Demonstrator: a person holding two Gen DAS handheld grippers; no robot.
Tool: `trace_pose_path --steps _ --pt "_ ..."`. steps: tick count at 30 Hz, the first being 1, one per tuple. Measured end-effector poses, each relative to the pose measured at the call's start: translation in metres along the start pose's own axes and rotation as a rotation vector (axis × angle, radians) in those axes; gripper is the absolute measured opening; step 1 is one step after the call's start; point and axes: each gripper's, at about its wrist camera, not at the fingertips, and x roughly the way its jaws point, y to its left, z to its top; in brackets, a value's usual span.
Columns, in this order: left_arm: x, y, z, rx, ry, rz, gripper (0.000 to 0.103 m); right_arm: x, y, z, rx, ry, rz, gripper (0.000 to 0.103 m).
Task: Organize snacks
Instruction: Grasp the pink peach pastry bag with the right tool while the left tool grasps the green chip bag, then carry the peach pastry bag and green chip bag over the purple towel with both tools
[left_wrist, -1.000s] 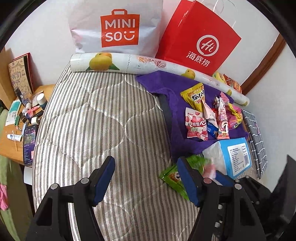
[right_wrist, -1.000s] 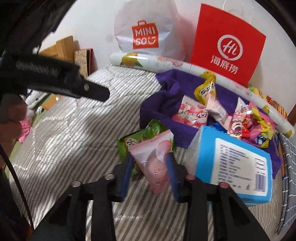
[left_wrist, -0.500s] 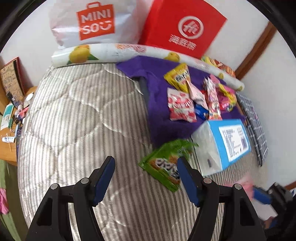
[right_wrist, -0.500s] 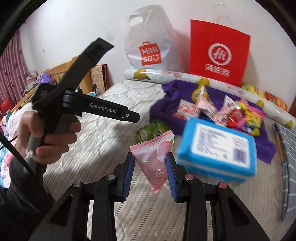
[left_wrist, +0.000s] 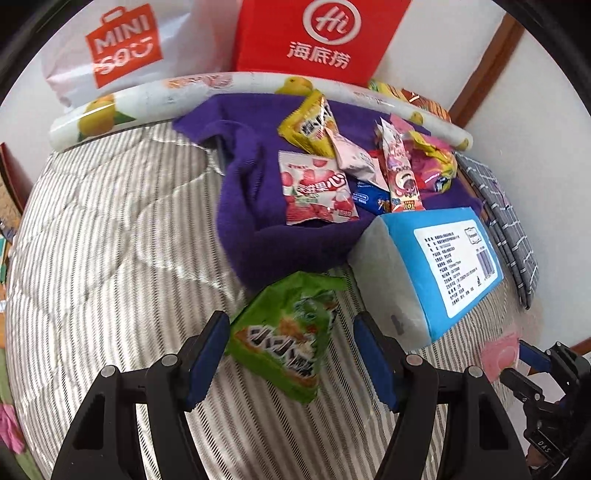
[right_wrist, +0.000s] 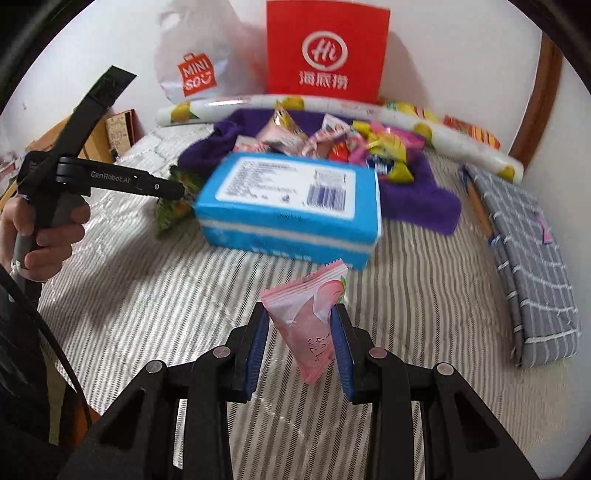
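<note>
Green snack bag (left_wrist: 286, 332) between open hand-held gripper (left_wrist: 290, 354)

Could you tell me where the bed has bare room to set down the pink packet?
Bare striped quilt lies between the blue tissue pack and grey checked cloth, and left of the green snack bag. The purple cloth is crowded with snacks.

You can read MINISO on the white bag (right_wrist: 192, 70), "Hi" right beside it on the red bag (right_wrist: 327, 51), and GenRobot.AI on the left gripper (right_wrist: 173, 190).
</note>
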Motion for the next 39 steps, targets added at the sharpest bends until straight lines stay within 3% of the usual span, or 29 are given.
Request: trace_pose_path --steps 3,12,16,20,27,29,32,39 --pt "0.008 -0.004 0.002 0.016 0.008 0.03 0.068 0.012 0.001 0.001 0.004 0.01 0.027 0.036" --pt "0.025 -0.005 0.007 0.039 0.027 0.07 0.066 0.036 -0.004 0.004 0.021 0.018 0.087 0.057" --pt "0.023 -0.004 0.008 0.031 0.016 0.06 0.052 0.04 -0.006 -0.001 0.016 0.035 0.128 0.064" --pt "0.017 -0.003 0.009 0.022 0.004 0.041 0.045 0.048 -0.005 -0.006 -0.001 0.054 0.104 0.064" --pt "0.002 -0.007 0.007 0.015 -0.007 0.026 0.042 0.052 -0.006 -0.012 -0.001 0.036 0.103 0.064" --pt "-0.004 -0.008 0.004 0.012 -0.015 0.024 0.041 0.051 -0.007 -0.013 0.004 0.024 0.084 0.052" --pt "-0.012 -0.011 0.0 0.011 -0.027 0.025 0.041 0.049 -0.012 -0.013 0.024 0.018 0.088 0.042" --pt "-0.027 -0.019 -0.01 0.006 -0.04 0.011 0.04 0.03 -0.02 -0.013 0.051 -0.03 0.1 0.041"
